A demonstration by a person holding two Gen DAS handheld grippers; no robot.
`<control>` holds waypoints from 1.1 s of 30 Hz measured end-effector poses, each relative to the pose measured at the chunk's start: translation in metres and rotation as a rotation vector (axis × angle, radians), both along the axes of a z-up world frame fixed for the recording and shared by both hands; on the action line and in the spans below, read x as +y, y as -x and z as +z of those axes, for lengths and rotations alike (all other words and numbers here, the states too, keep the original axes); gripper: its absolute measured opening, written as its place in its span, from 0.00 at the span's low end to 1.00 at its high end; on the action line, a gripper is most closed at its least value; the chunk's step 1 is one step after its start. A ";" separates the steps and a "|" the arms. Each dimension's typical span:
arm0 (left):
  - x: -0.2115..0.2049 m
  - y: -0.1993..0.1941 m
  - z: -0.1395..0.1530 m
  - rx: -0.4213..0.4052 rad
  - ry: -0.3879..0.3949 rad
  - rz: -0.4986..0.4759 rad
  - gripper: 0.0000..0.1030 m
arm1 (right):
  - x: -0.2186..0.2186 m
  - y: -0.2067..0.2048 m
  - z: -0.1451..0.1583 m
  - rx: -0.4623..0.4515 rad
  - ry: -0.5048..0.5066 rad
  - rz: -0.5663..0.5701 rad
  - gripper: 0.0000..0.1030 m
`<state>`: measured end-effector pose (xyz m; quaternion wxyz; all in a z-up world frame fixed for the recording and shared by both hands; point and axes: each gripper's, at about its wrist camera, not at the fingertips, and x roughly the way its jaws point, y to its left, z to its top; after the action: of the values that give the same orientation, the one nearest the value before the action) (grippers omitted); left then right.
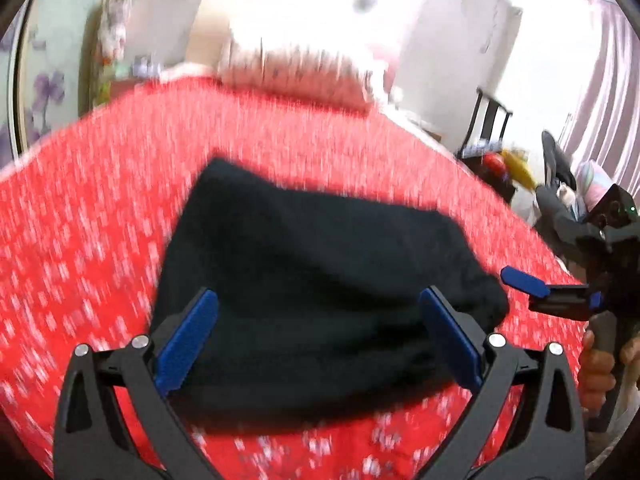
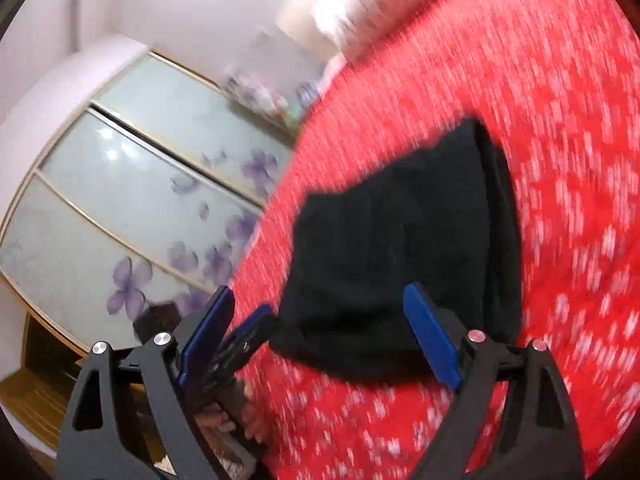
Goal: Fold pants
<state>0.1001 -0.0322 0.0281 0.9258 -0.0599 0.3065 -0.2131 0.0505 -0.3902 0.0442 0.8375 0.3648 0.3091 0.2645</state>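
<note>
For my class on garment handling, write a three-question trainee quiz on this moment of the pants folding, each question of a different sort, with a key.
1. True or false: the left gripper is clamped on the black pants.
2. The pants lie on: A) a wooden floor B) a red patterned bedspread C) a chair.
3. Fill in: the right gripper has its blue fingers spread ____.

Key: 1 false; 2 B; 3 open.
</note>
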 end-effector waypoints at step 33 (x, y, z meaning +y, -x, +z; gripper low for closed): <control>0.012 -0.040 0.016 0.186 0.221 -0.146 0.98 | 0.018 -0.032 0.002 0.171 0.020 0.201 0.93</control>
<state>0.1406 -0.0204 0.0442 0.8633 -0.1584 0.3689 -0.3057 0.0828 -0.3725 0.0462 0.7810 0.3449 0.4168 0.3120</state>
